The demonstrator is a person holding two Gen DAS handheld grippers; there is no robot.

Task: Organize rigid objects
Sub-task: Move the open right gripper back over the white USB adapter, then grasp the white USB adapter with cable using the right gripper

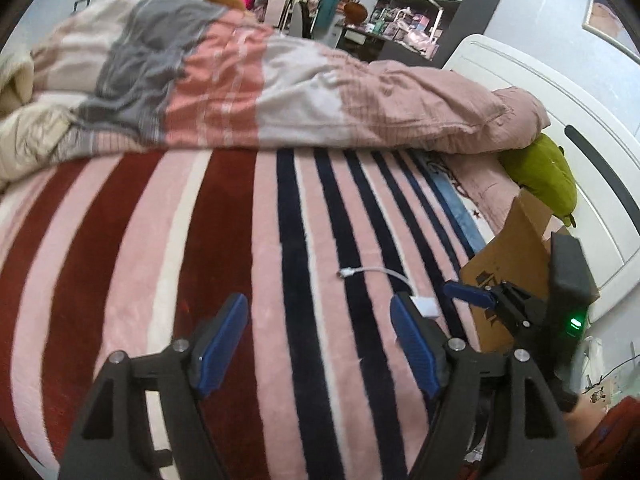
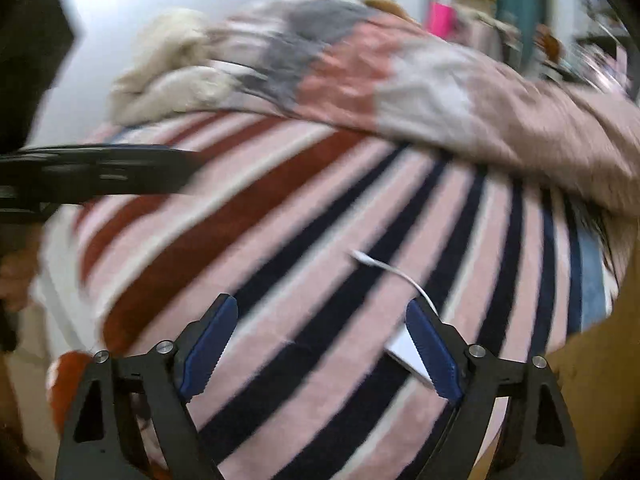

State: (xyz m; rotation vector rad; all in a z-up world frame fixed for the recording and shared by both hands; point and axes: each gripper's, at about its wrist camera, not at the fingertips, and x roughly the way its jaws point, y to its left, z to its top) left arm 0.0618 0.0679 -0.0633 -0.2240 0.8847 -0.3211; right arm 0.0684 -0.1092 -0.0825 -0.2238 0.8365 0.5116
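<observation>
A short white adapter cable (image 1: 374,270) with a small white block (image 1: 427,307) at its end lies on the striped blanket (image 1: 224,240). My left gripper (image 1: 318,302) is open above the blanket with nothing between its fingers; the block sits just beyond its right finger. The right gripper's blue pad (image 1: 468,294) shows in front of a cardboard box (image 1: 516,248). In the blurred right wrist view, my right gripper (image 2: 320,304) is open and holds nothing. The cable (image 2: 384,266) runs to the white block (image 2: 402,350) beside its right finger.
A crumpled pink and grey quilt (image 1: 280,88) is heaped across the far side of the bed. A green plush (image 1: 544,172) rests against the white headboard (image 1: 520,80). The box (image 2: 592,360) stands at the right. Cluttered shelves (image 1: 420,0) fill the background.
</observation>
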